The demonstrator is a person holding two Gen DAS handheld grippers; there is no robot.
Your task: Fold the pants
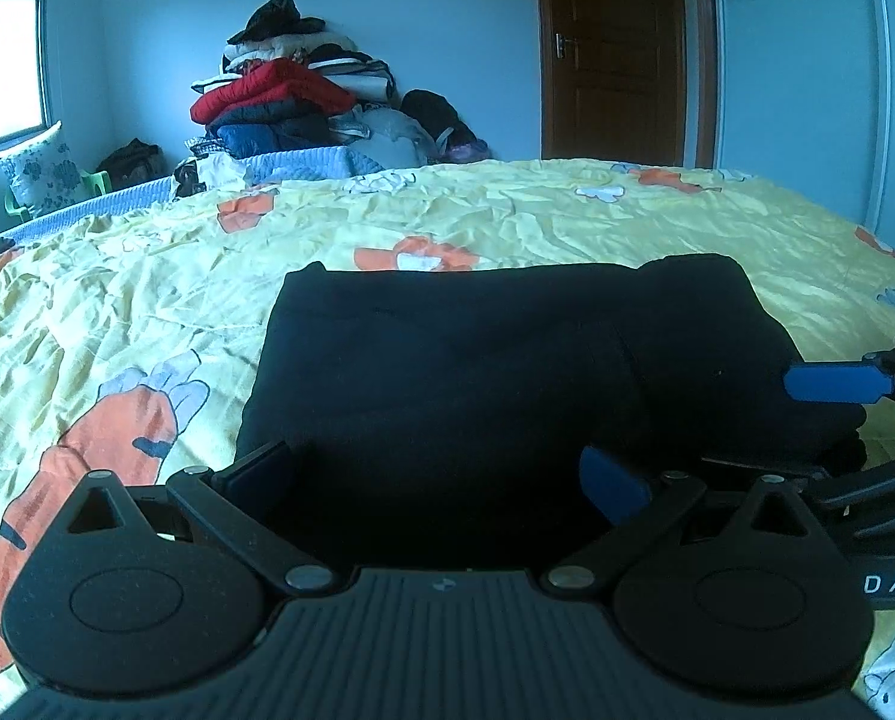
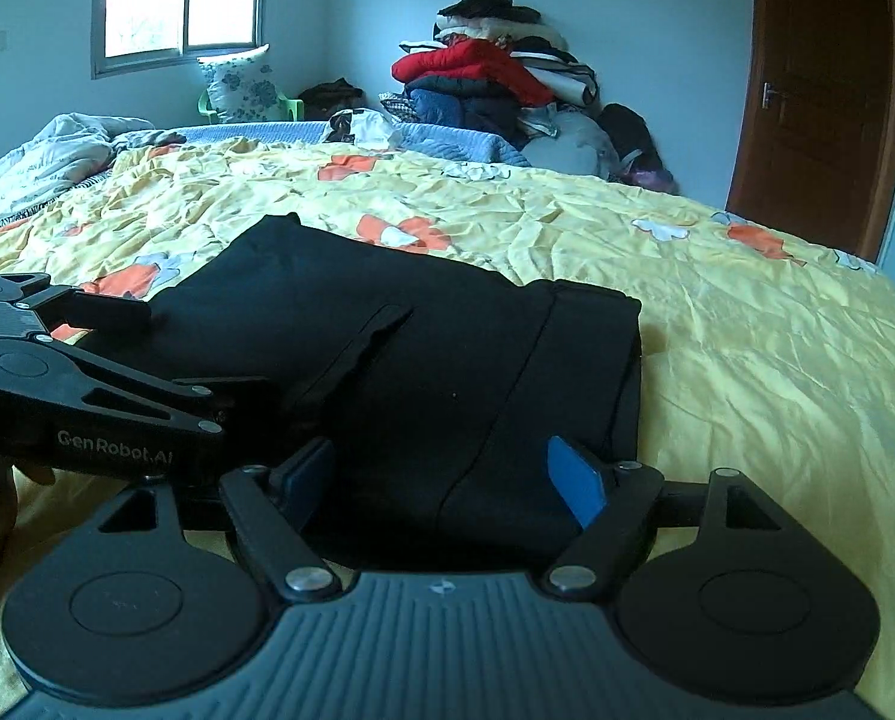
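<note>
With both your left gripper and right gripper spread apart and gripping nothing, the black pants lie folded on the yellow bedspread just ahead, so lift away cleanly without snagging the near edge.

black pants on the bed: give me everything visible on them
The black pants lie folded into a compact, roughly rectangular bundle on the yellow floral bedspread. The fabric looks soft, matte and fairly thick, with no print. A slanted pocket opening and a long seam show on the top layer; stacked layers show at the right edge. Both grippers sit at the near edge with jaws apart: the left gripper and right gripper straddle the cloth, neither visibly pinching it.
</note>
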